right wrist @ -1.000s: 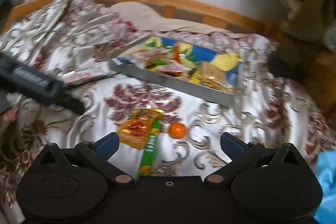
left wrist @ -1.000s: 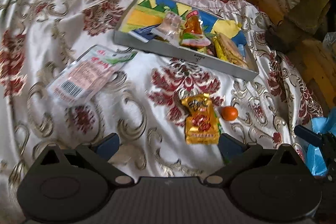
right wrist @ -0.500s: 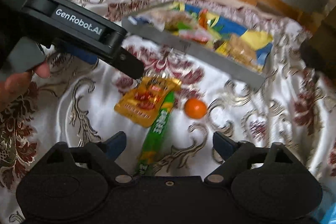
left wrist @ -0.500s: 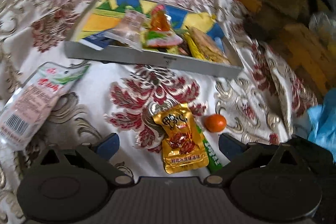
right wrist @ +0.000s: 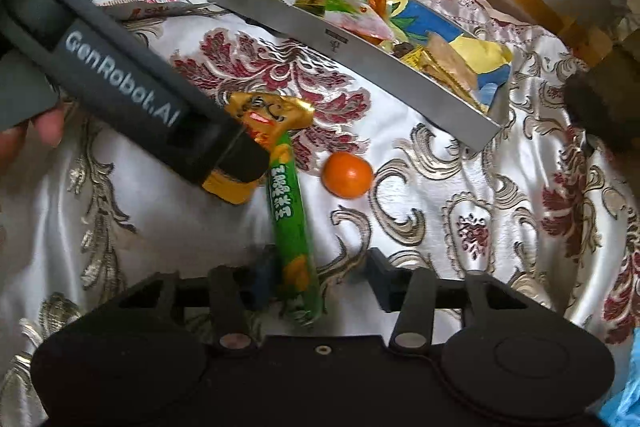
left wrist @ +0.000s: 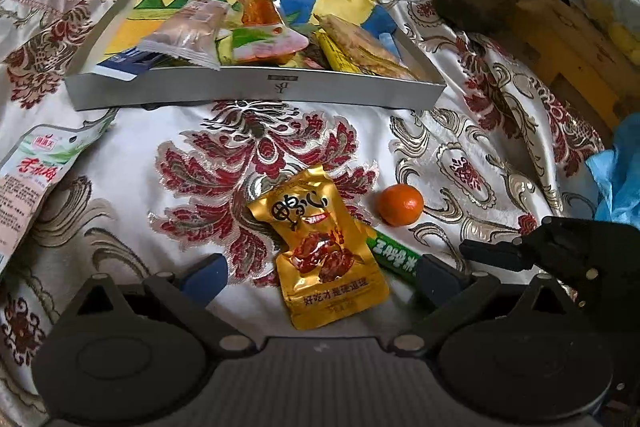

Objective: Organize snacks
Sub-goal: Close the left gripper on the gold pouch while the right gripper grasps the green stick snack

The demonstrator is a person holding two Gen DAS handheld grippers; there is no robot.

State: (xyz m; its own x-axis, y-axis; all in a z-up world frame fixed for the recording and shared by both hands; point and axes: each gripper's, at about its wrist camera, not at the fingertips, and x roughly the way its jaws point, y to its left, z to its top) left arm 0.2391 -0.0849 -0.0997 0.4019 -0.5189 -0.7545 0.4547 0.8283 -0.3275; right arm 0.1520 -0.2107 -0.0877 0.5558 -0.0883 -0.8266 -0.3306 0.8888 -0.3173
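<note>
Bedspread bore grey tray of snacks. Nearer than tray: gold packet lay over green stick pack, orange just beside. Left gripper gaped wide around packet, empty; right gripper part-open, straddling stick pack.

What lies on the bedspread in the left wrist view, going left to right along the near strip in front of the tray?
White and pink snack packet → gold snack pouch → green snack stick, partly under the pouch → small orange → right gripper at the frame edge.
</note>
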